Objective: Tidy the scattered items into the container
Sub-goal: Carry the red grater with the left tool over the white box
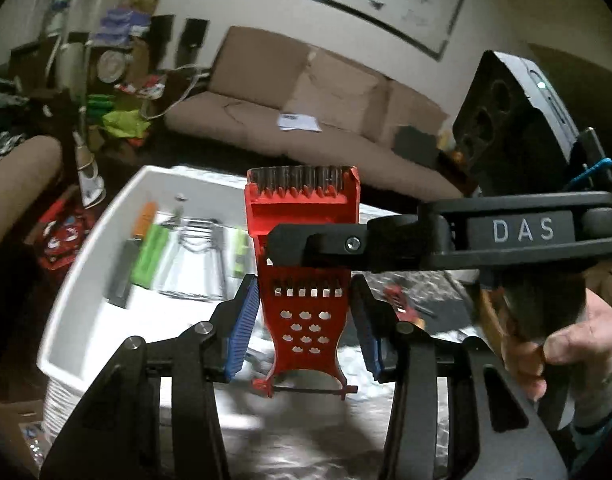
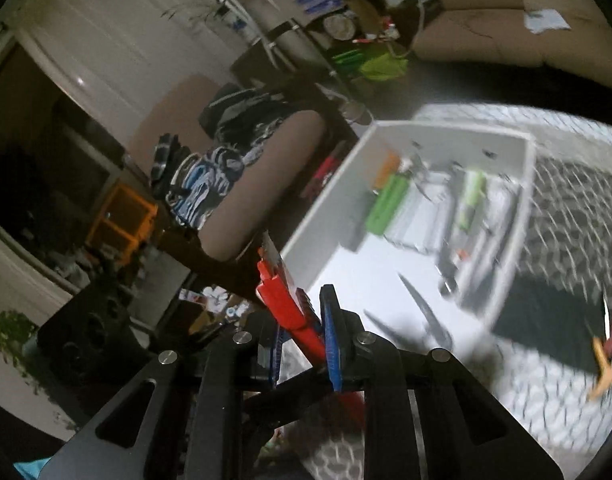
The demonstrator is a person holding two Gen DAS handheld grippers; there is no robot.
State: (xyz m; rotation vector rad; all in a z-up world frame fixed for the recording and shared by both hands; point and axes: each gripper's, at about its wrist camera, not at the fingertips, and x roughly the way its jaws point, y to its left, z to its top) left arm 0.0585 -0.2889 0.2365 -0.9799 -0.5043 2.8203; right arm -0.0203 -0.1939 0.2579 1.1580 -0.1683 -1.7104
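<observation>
A red plastic grater (image 1: 306, 320) with a toothed top stands upright between the blue pads of my left gripper (image 1: 303, 282), which presses on its sides. My right gripper (image 1: 318, 244) reaches in from the right and clamps across the grater's middle. In the right wrist view the red grater (image 2: 281, 296) is pinched edge-on between the blue pads of that right gripper (image 2: 306, 316). The white container (image 1: 105, 216) lies behind and to the left, over the patterned tablecloth. It holds an orange-handled knife (image 1: 139, 232), a green item (image 1: 149, 256) and metal utensils (image 1: 197, 256).
The container's near rim (image 2: 530, 184) borders the grey patterned tablecloth (image 2: 566, 208). A small red and wooden item (image 2: 610, 344) lies on the cloth at the right. A brown sofa (image 1: 306, 92) stands beyond the table. A person's hand (image 1: 566, 344) grips the right tool.
</observation>
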